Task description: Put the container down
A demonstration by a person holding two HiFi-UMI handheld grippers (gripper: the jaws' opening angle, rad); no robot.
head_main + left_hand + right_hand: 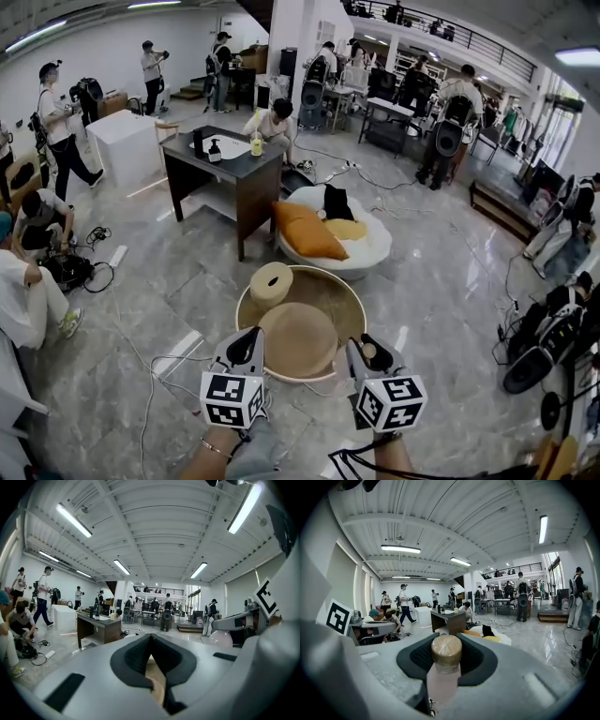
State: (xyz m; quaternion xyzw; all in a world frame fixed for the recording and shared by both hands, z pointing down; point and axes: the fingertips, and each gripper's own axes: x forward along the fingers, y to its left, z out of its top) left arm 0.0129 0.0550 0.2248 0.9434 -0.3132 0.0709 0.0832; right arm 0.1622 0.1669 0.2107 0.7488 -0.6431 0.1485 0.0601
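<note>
Closest to the viewer, at the lower left of the frame, is the left gripper [248,343], held in a person's hand. Its jaws stand very narrow, almost together. A tan edge is pinched between them, and it appears to be the near rim of the round tray [319,271], which fills the lower middle of the frame.

On the tray, at its upper left, a pale roll [271,284] stands on end. A wide domed lid [298,337] of the same straw colour lies in the tray's lower half.

At the lower right of the tray, just beside its rim, is the right gripper [367,349]. Its jaws are partly apart and press on both sides of the bottle [445,667]. This container has a pale pink body and a round brown-gold cap, and the cap points forward out of the jaws. It is carried in the air and rests on no surface.

Further back, again from the left, a dark desk [230,169] stands in the upper middle with some small bottles on top. To the right of the desk a white round seat [366,248] lies on the grey floor, with an orange cushion [307,230] on it. Many people stand or sit along the edges of the hall
</note>
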